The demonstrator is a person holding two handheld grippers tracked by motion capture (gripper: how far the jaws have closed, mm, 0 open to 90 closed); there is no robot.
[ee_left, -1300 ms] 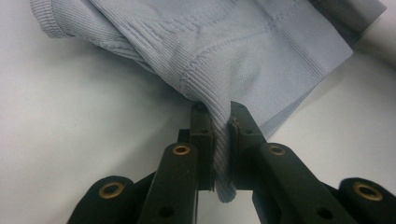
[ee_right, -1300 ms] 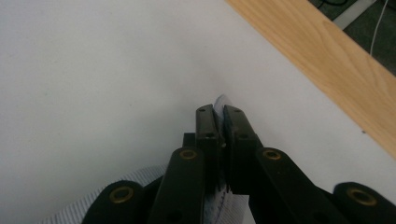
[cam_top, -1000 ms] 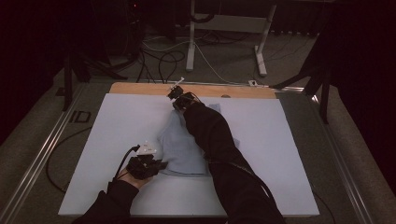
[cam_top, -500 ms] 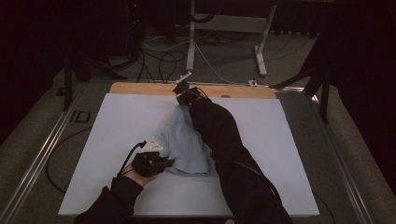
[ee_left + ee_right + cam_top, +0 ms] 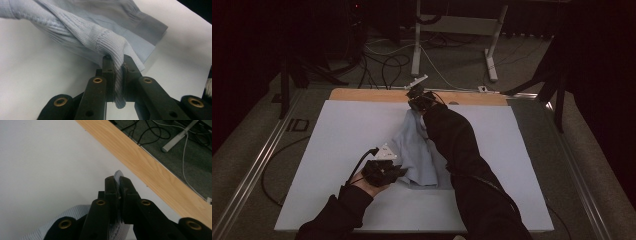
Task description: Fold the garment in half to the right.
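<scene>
A pale blue knit garment (image 5: 419, 155) lies stretched on the white table sheet (image 5: 337, 135), running from the near middle toward the far edge. My left gripper (image 5: 399, 171) is shut on its ribbed edge (image 5: 110, 47) at the near end; the cloth (image 5: 119, 82) runs down between the jaws. My right gripper (image 5: 414, 102) is at the far end near the wooden strip, shut on another part of the garment, with a small tip of cloth (image 5: 118, 174) poking out above the jaws. The right sleeve of the person hides the garment's right side.
A wooden strip (image 5: 372, 95) borders the table's far edge (image 5: 150, 170). Beyond it lie cables (image 5: 382, 60) and white stand legs (image 5: 489, 55) on the floor. Metal rails run along the table's left (image 5: 257, 165) and right sides.
My right gripper has moved farther toward the wooden strip, pulling the garment longer. My left gripper has held its place at the near end.
</scene>
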